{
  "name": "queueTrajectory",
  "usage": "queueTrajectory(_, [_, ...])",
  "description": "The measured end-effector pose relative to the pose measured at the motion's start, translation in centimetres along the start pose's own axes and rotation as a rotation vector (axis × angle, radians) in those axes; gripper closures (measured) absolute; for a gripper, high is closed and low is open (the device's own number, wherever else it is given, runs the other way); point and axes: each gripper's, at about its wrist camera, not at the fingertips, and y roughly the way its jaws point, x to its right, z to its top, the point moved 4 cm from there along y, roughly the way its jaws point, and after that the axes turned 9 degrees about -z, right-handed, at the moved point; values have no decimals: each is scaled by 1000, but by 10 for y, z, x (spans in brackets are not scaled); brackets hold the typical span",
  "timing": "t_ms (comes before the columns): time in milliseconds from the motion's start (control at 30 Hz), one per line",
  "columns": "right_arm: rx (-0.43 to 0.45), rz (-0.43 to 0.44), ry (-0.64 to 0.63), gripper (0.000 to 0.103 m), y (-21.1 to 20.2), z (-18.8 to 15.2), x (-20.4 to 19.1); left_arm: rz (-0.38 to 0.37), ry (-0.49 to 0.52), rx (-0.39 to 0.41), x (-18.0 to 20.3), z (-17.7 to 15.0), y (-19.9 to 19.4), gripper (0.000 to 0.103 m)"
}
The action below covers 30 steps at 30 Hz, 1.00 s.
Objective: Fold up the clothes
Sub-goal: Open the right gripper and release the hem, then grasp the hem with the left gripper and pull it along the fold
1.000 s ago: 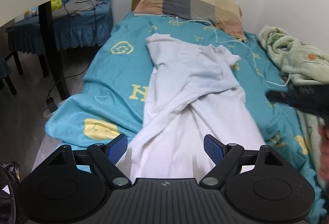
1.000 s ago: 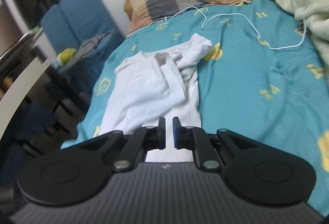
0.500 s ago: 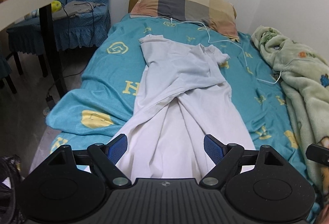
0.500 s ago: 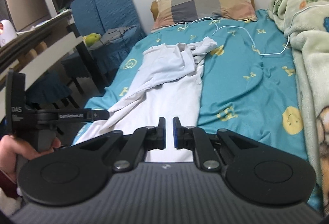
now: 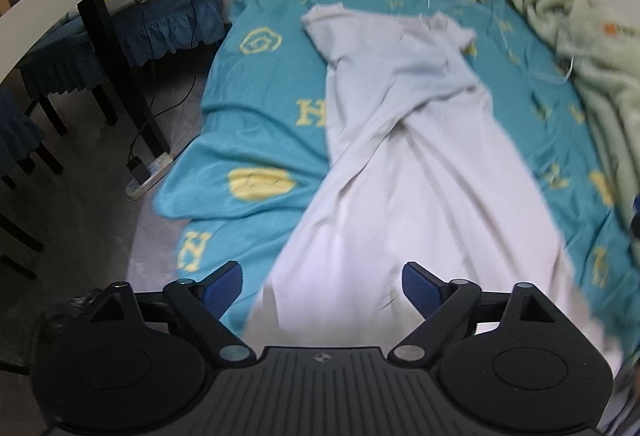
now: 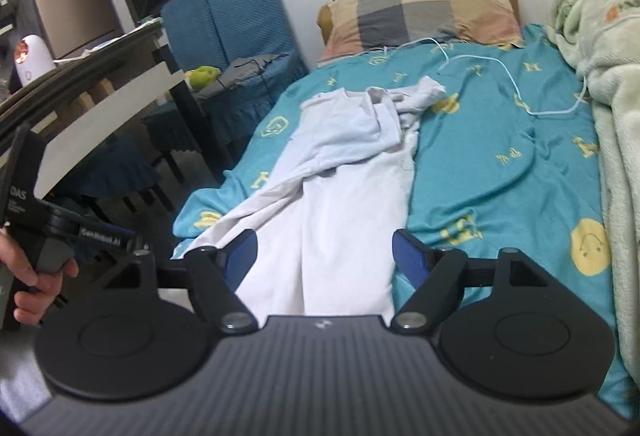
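A white garment (image 5: 404, 164) lies stretched lengthwise on the teal bedsheet (image 5: 260, 84), its far end bunched and folded over itself. It also shows in the right wrist view (image 6: 344, 172). My left gripper (image 5: 322, 286) is open and empty, hovering over the garment's near end. My right gripper (image 6: 324, 256) is open and empty, also above the near end. The left gripper's handle (image 6: 28, 220), held by a hand, shows at the left of the right wrist view.
A plaid pillow (image 6: 420, 8) lies at the head of the bed, a white cable (image 6: 504, 76) below it. A pale green blanket (image 6: 608, 84) runs along the right side. A desk (image 6: 92, 84), blue chairs (image 6: 228, 24) and a power strip (image 5: 148, 180) stand left of the bed.
My right gripper has opened from shut. Both grippers pulled back toward the foot of the bed, and the left view now tilts down over the garment's near end.
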Motion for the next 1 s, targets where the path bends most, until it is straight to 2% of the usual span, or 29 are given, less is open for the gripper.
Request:
queueTrajectory(67, [-5, 6, -4, 27, 1, -1, 0, -1, 13, -38, -9, -3, 1, 13])
queueTrajectory(233, [-27, 5, 18, 27, 5, -2, 4, -77, 10, -143, -32, -11, 9, 13])
queueTrajectory(433, [-57, 2, 66, 27, 12, -4, 12, -141, -38, -235, -66, -25, 22, 15])
queueTrajectory(533, [-75, -3, 74, 27, 16, -6, 12, -207, -88, -311, -81, -40, 32, 20])
queueTrajectory(733, [-102, -8, 87, 27, 25, -10, 12, -232, -91, -406, -92, -66, 48, 26])
queueTrajectory(800, [-113, -13, 89, 27, 27, -12, 12, -238, -97, -415, -93, -70, 48, 42])
queueTrajectory(833, [-118, -15, 91, 27, 28, -13, 12, -233, -84, -413, -91, -70, 46, 44])
queueTrajectory(867, [-113, -23, 99, 27, 28, -13, 13, -224, -66, -415, -87, -70, 43, 54])
queueTrajectory(900, [-102, -37, 108, 27, 27, -12, 15, -216, -48, -417, -83, -70, 40, 72])
queueTrajectory(967, [-79, -55, 122, 27, 26, -8, 19, -199, -12, -421, -75, -69, 34, 97])
queueTrajectory(1000, [-70, -64, 134, 27, 24, -7, 22, -183, 17, -418, -67, -66, 28, 98])
